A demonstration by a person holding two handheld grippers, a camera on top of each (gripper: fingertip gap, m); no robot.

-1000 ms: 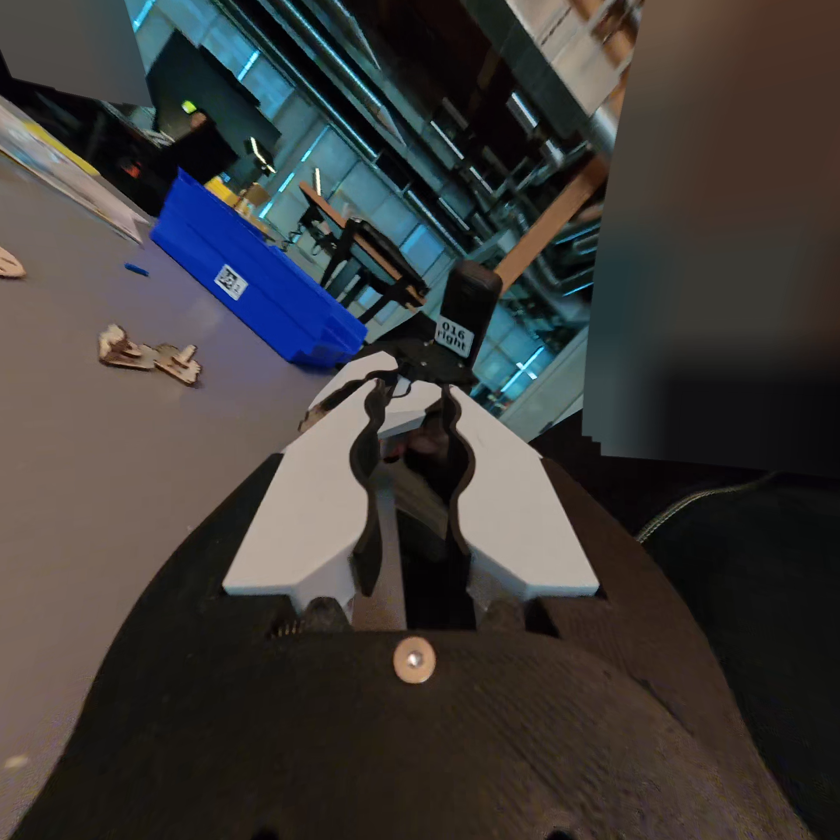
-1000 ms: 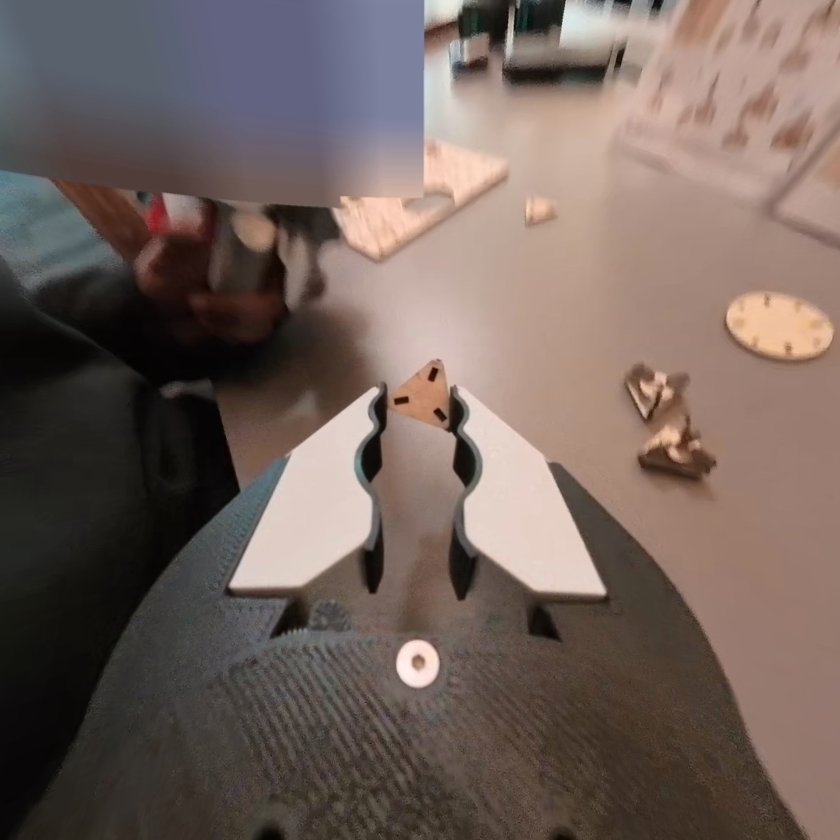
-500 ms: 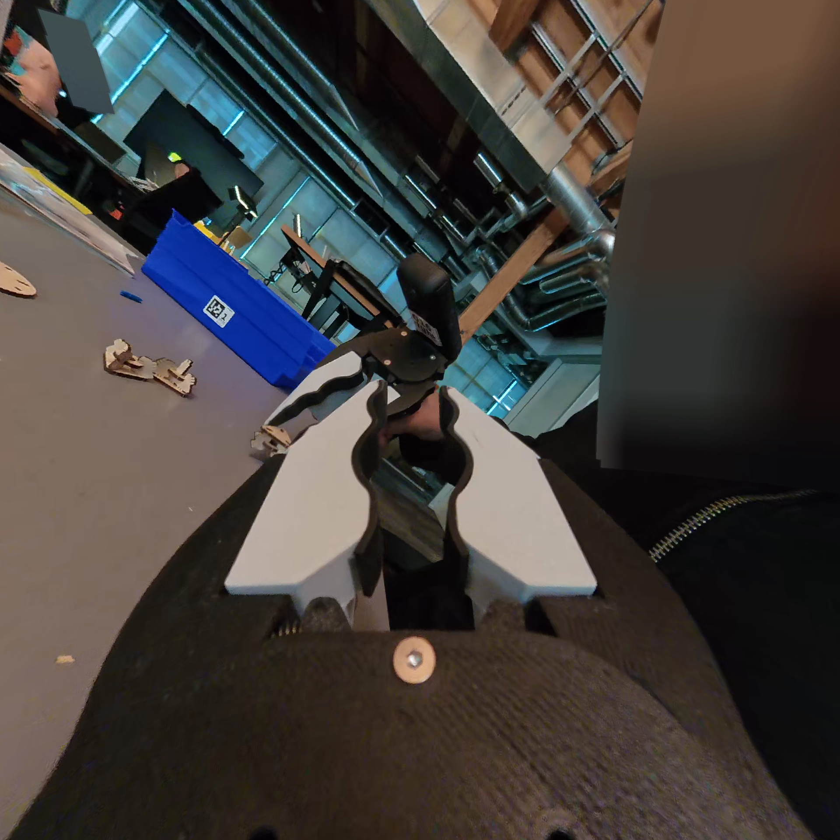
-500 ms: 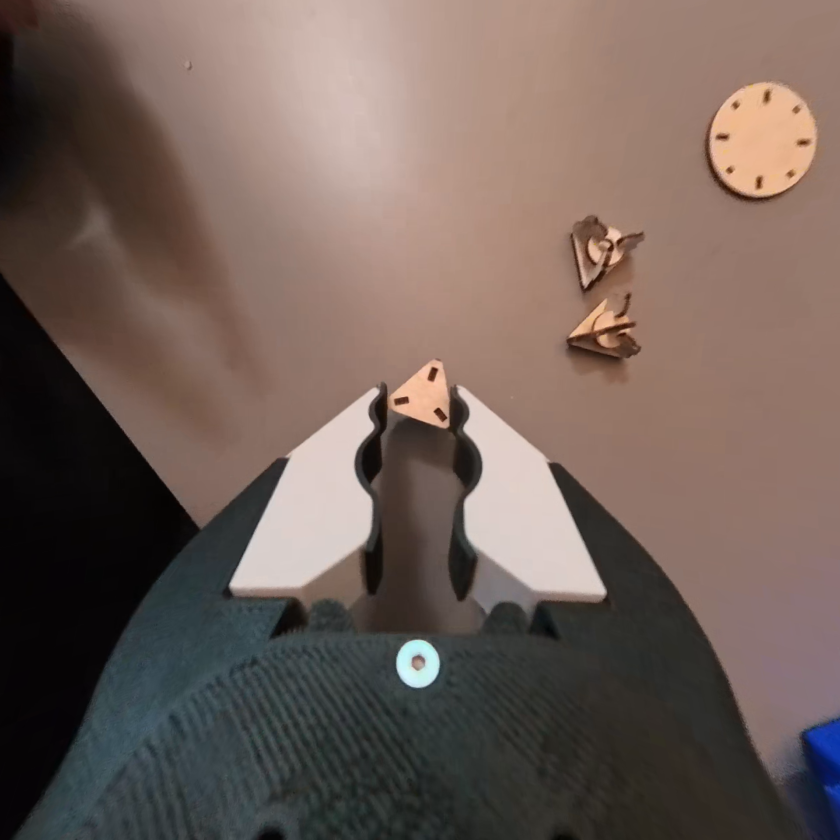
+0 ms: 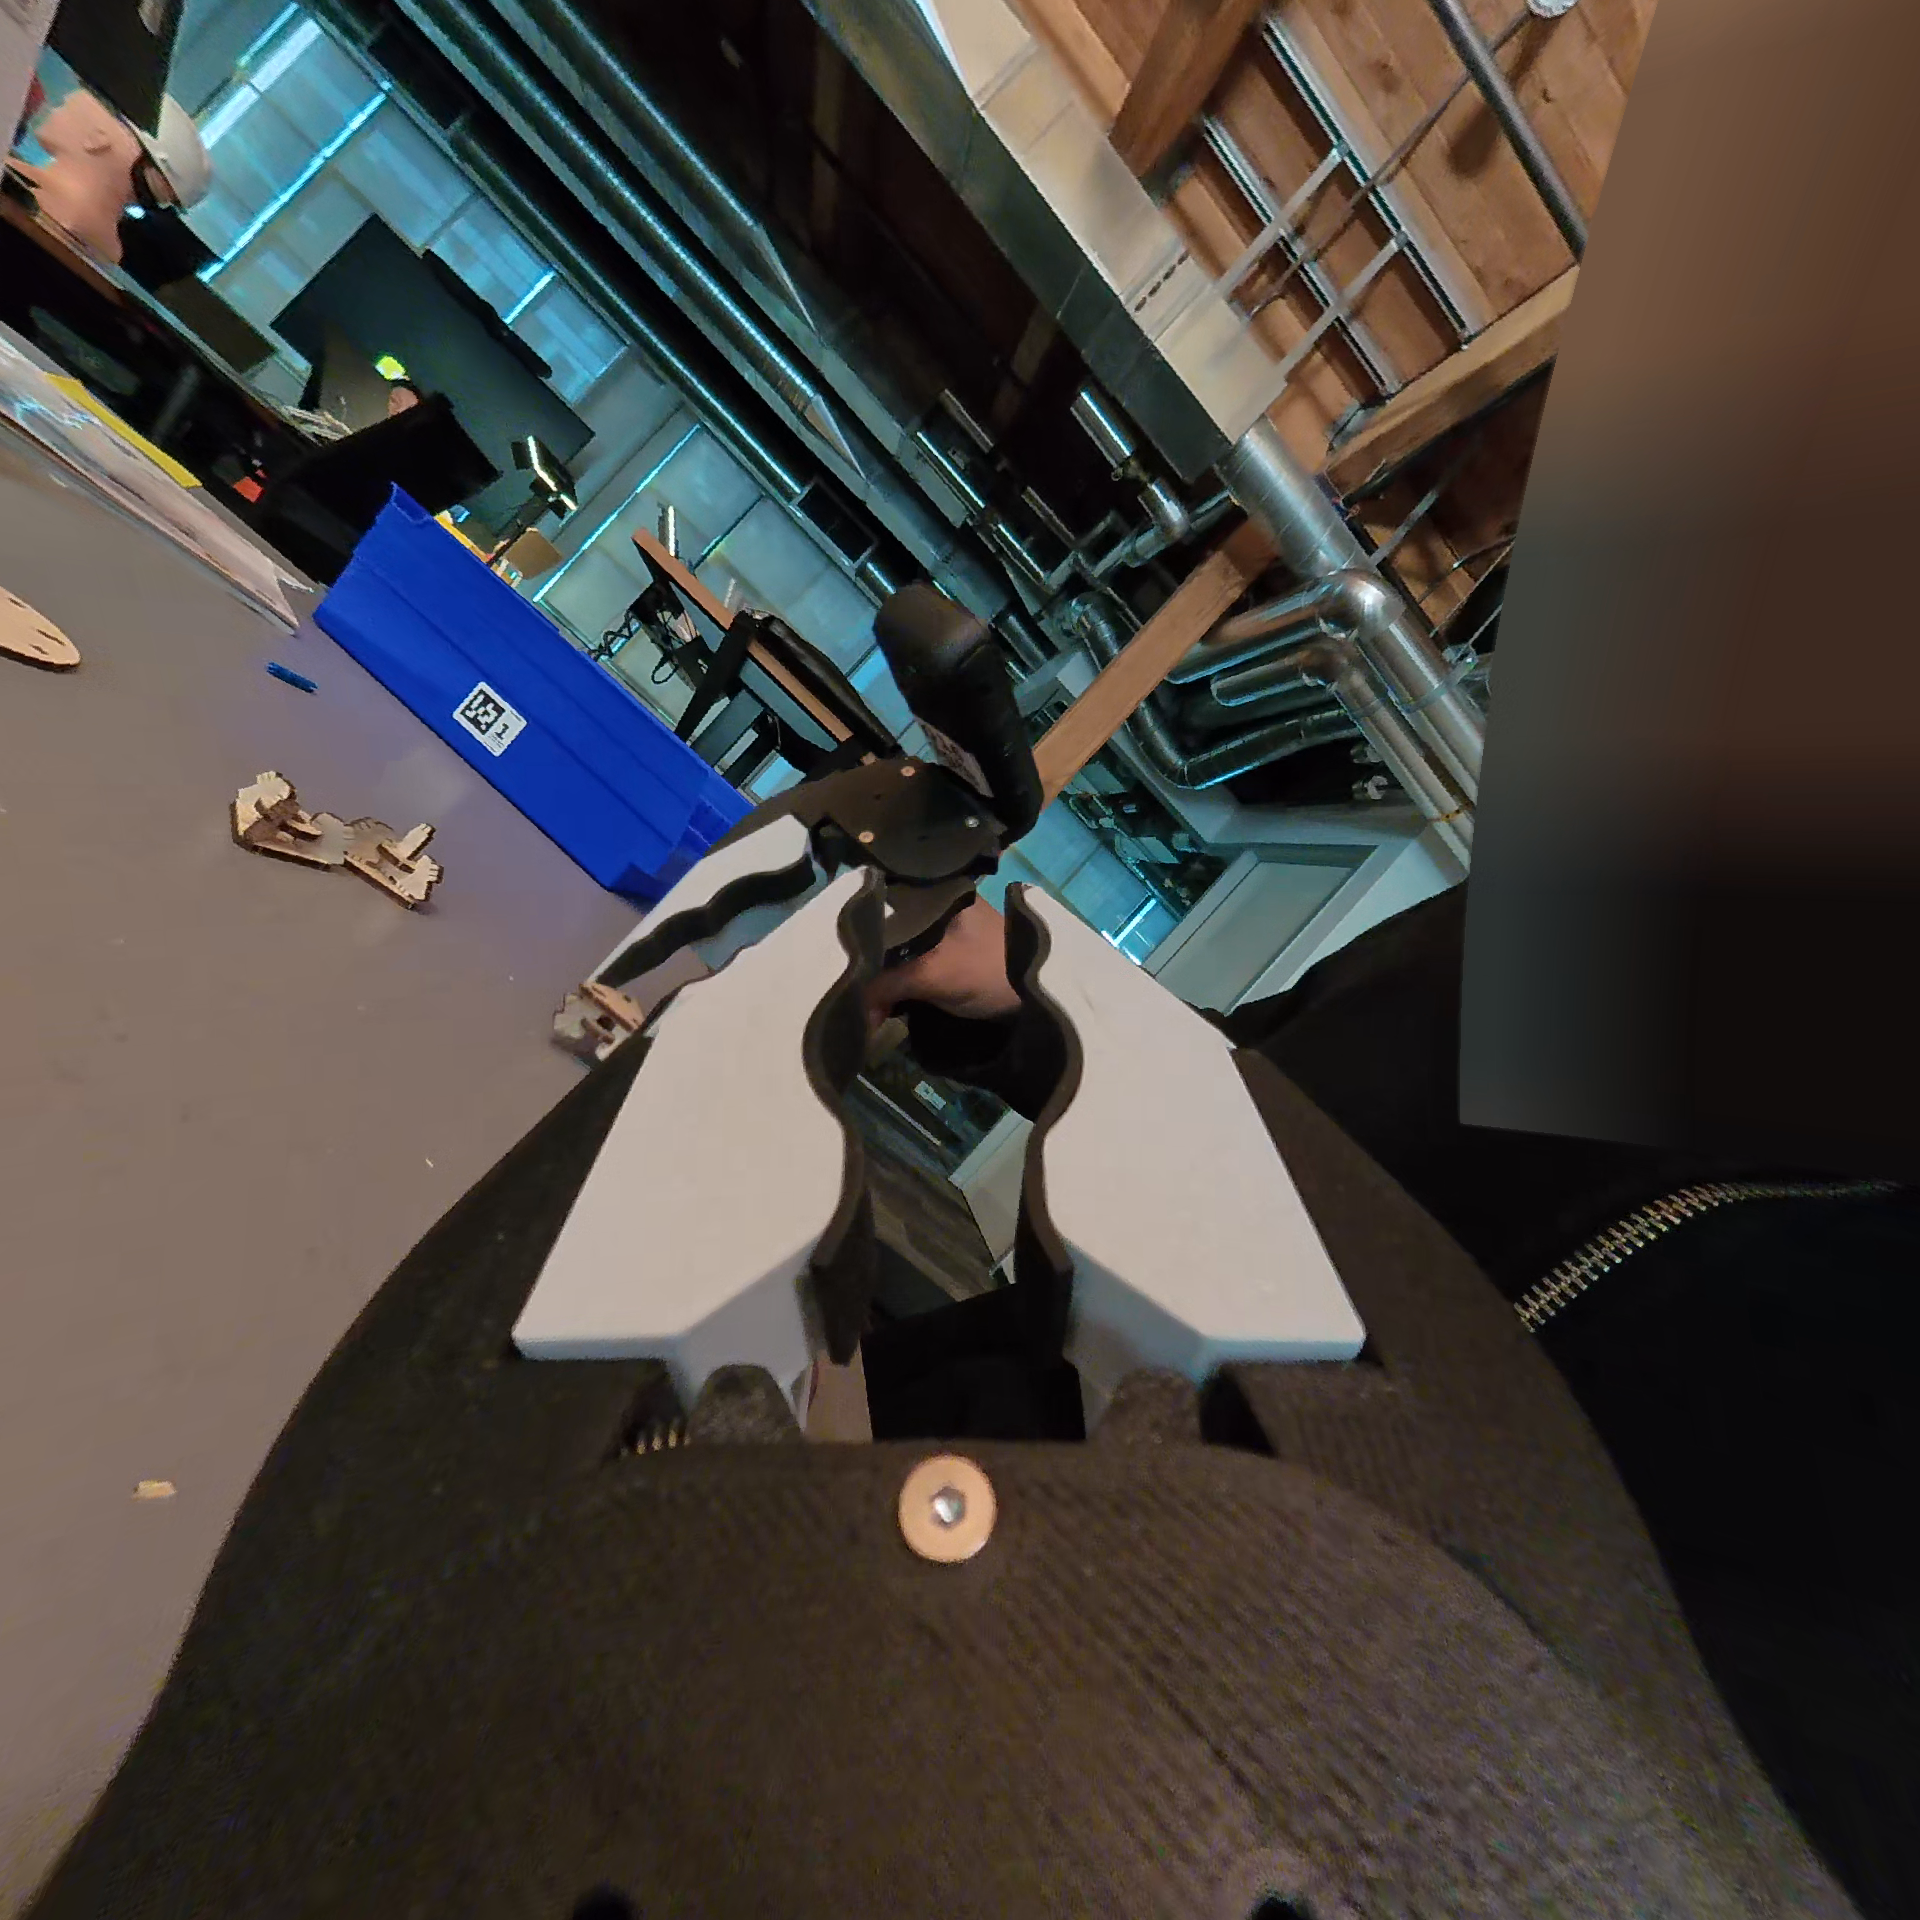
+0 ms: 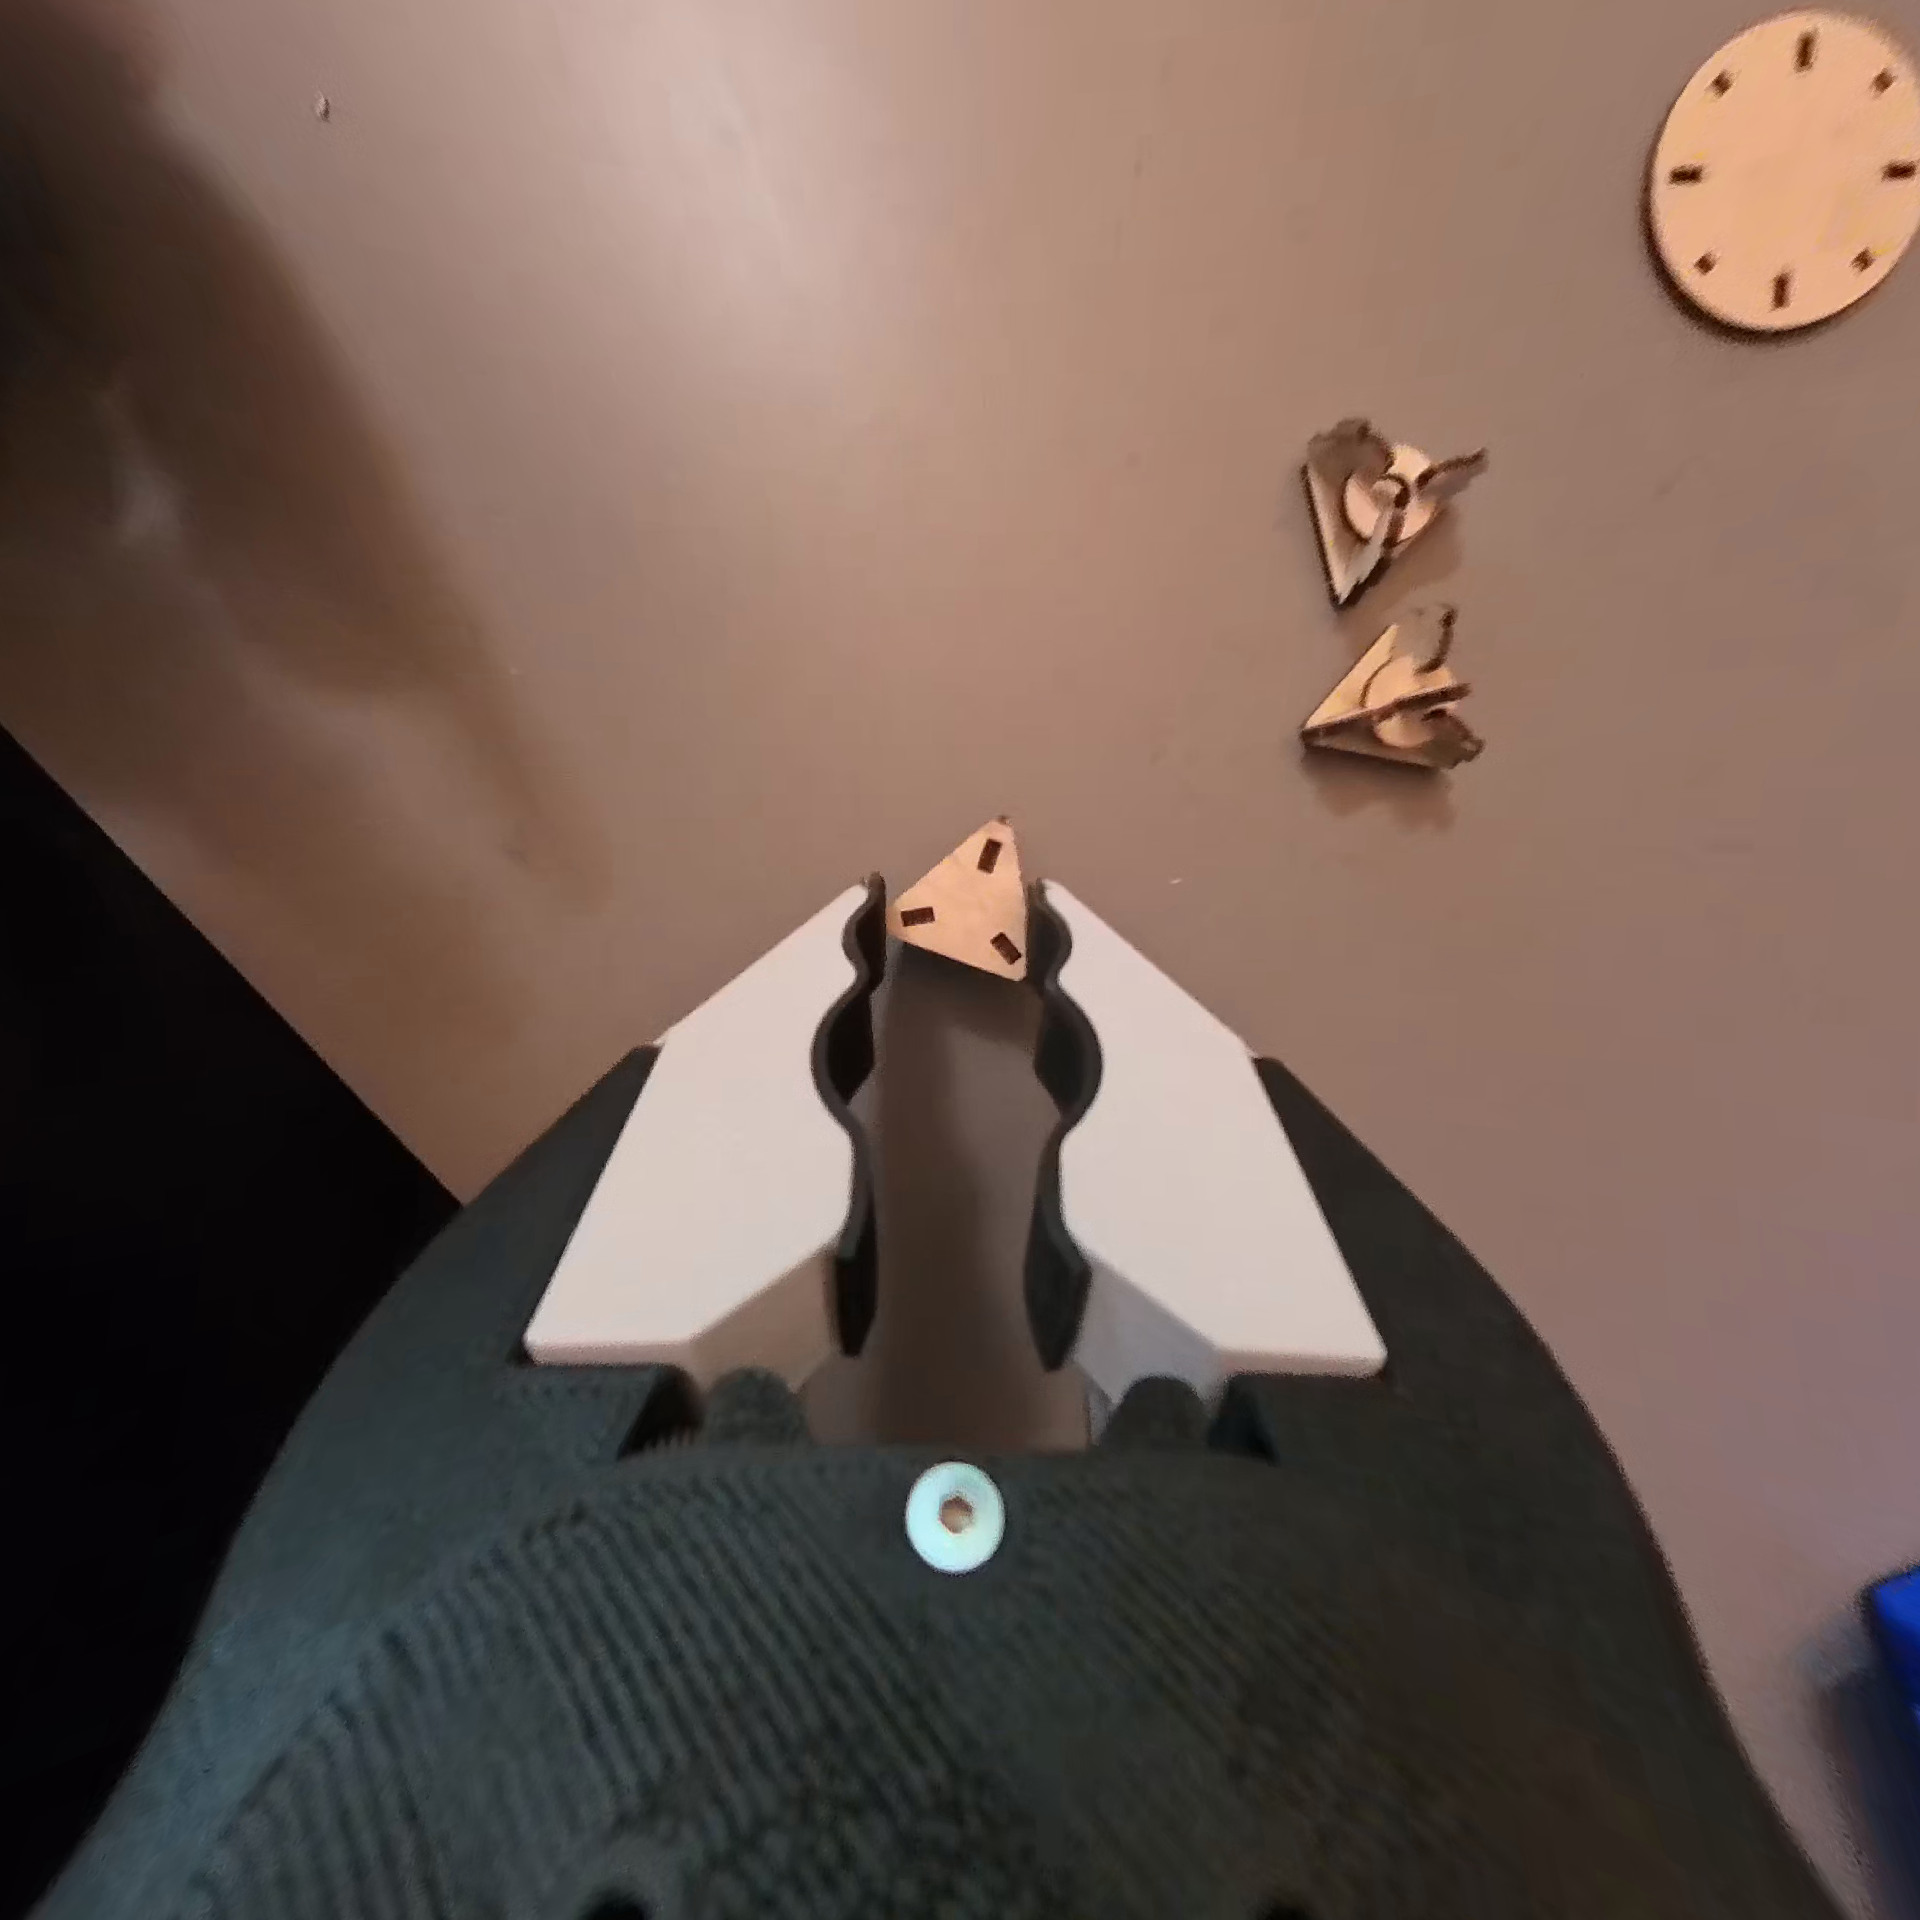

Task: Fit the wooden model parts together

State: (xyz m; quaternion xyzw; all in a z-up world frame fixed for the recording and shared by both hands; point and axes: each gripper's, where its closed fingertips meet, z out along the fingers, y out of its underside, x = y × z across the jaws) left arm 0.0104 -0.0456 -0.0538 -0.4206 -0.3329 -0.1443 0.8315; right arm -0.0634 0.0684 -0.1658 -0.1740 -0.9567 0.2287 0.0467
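The right hand-held gripper [image 6: 958, 914] pinches a small wooden triangle [image 6: 961, 914] flat between its fingertips, both pads pressing on its edges; one corner pokes out past the tips, and three short slots show in its face. It hangs above the grey worktop [image 6: 727, 416], pointing down at it. Ahead and to the right of the tips lie two small wooden assemblies [image 6: 1387, 613], one behind the other, and farther off on the same side a wooden disc [image 6: 1782, 171] with slots around its rim. A blue bin [image 6: 1896, 1704] shows at the lower right edge.

The left hand-held gripper [image 5: 940, 935] is spread a little with nothing between its fingers. It points across at the right one, which sits just ahead of it, so the triangle [image 5: 597, 1018] lies ahead and slightly left of its tips. The right gripper is far nearer the assemblies.
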